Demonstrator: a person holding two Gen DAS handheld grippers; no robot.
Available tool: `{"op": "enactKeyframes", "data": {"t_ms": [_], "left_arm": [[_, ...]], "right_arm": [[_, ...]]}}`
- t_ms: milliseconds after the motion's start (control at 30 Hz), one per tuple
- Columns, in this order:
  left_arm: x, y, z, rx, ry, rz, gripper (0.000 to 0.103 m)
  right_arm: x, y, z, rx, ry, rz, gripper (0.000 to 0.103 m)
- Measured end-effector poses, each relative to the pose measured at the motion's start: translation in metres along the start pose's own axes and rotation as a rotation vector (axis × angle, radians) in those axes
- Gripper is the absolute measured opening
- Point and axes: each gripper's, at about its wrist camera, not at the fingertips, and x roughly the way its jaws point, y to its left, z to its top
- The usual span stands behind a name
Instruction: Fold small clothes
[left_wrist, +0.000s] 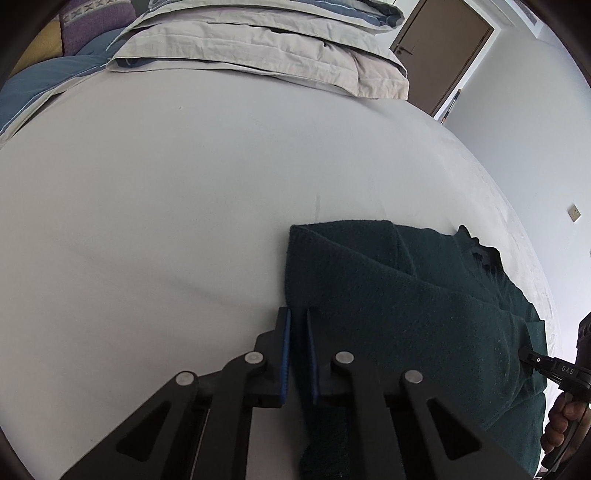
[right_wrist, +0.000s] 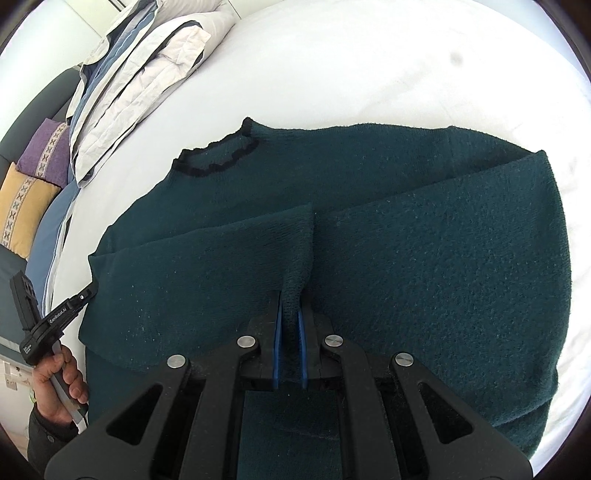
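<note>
White bed sheet (right_wrist: 369, 66) carries a dark green sweater (right_wrist: 406, 258), collar at 11 o'clock, sleeves folded inward. Left gripper (left_wrist: 298, 332) pinches its edge; "GenRobot.AI" reads on its side. Right gripper (right_wrist: 290, 314) clamps a raised fold. Pillows (right_wrist: 147, 66) lie at 10 o'clock.

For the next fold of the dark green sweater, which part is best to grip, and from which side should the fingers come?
Probably the hem corners. The sweater lies flat on the white bed sheet, collar far, hem near. Come low from the hem side, pinching an edge between the fingers. The right gripper and left gripper each already pinch a fabric edge this way.
</note>
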Motion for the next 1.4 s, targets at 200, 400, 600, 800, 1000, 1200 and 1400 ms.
{"op": "enactKeyframes", "data": {"t_ms": [200,400,600,800,1000,1200,1400], "left_arm": [[-0.004,-0.003,-0.005,0.014,-0.014,0.02,0.01],[-0.003,-0.001,-0.006,0.01,-0.016,0.013,0.01],[-0.021,0.007,-0.007,-0.07,-0.039,-0.015,0.01],[-0.054,-0.007,-0.017,-0.004,-0.095,-0.021,0.009],[-0.026,-0.011,-0.041,0.076,-0.006,0.042,0.014],[-0.031,-0.014,-0.042,0.113,-0.01,0.061,0.014],[-0.058,-0.029,-0.024,0.132,-0.093,0.079,0.015]], "right_arm": [[-0.014,0.018,-0.004,-0.061,-0.049,-0.056,0.006],[0.0,0.006,-0.003,-0.022,-0.017,-0.033,0.006],[-0.01,0.007,-0.006,-0.006,-0.047,-0.025,0.007],[-0.033,0.01,-0.015,0.033,-0.079,-0.02,0.008],[-0.021,0.001,-0.022,0.017,-0.032,-0.063,0.008],[-0.028,-0.011,-0.015,0.067,-0.075,-0.047,0.008],[-0.067,-0.006,-0.013,0.066,-0.185,-0.117,0.008]]}}
